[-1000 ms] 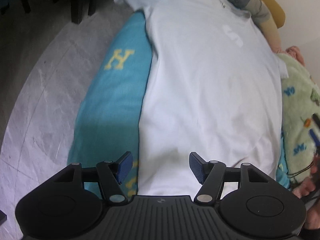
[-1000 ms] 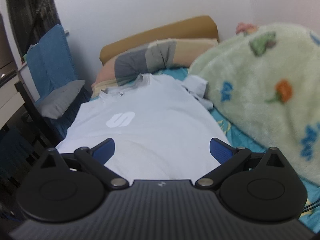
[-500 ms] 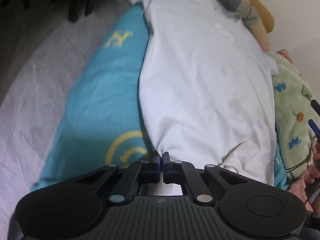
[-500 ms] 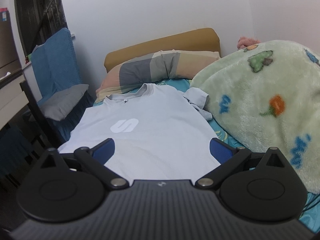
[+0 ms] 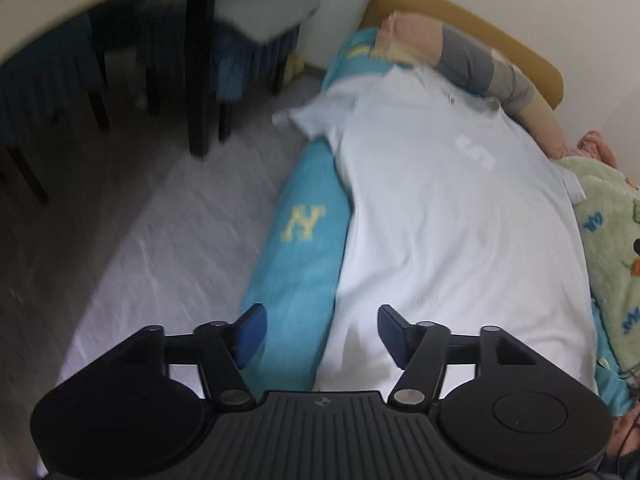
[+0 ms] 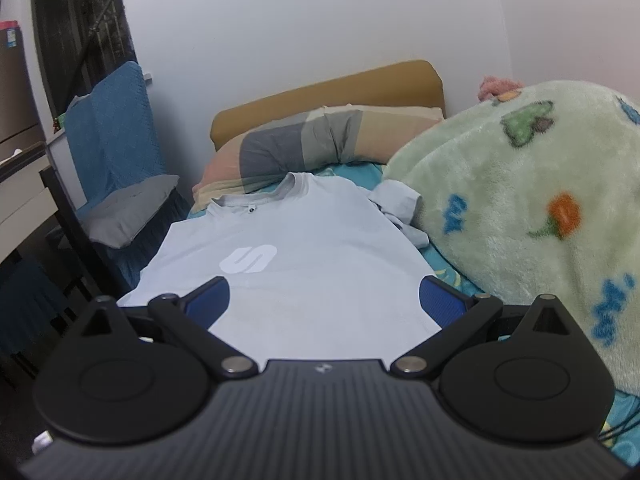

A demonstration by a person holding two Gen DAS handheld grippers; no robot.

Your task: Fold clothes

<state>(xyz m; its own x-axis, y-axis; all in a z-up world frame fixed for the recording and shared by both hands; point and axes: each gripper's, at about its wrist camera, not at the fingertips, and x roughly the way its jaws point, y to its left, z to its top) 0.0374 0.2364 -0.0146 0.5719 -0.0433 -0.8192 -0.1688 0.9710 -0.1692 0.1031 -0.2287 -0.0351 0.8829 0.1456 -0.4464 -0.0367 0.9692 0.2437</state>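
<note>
A pale blue T-shirt [image 5: 448, 232] with a white logo lies spread flat on the turquoise bed sheet [image 5: 296, 272], collar toward the pillow. My left gripper [image 5: 320, 332] hovers above the shirt's near left hem corner, its jaws opening with nothing pinched between the blue pads. In the right wrist view the same T-shirt [image 6: 292, 272] stretches away from the hem. My right gripper [image 6: 324, 300] stands open over the hem, holding nothing. One sleeve is bunched against the green blanket.
A fluffy green patterned blanket [image 6: 520, 232] is heaped along the right side of the bed. A striped pillow [image 6: 320, 140] and tan headboard [image 6: 328, 92] are at the far end. Dark chairs [image 5: 200, 60] with blue covers stand on the grey floor [image 5: 140, 240] to the left.
My left gripper was open over the hem, then pinched shut at the shirt's corner, and now has let go, opened and risen, tilting up to show the room. The right gripper stayed put.
</note>
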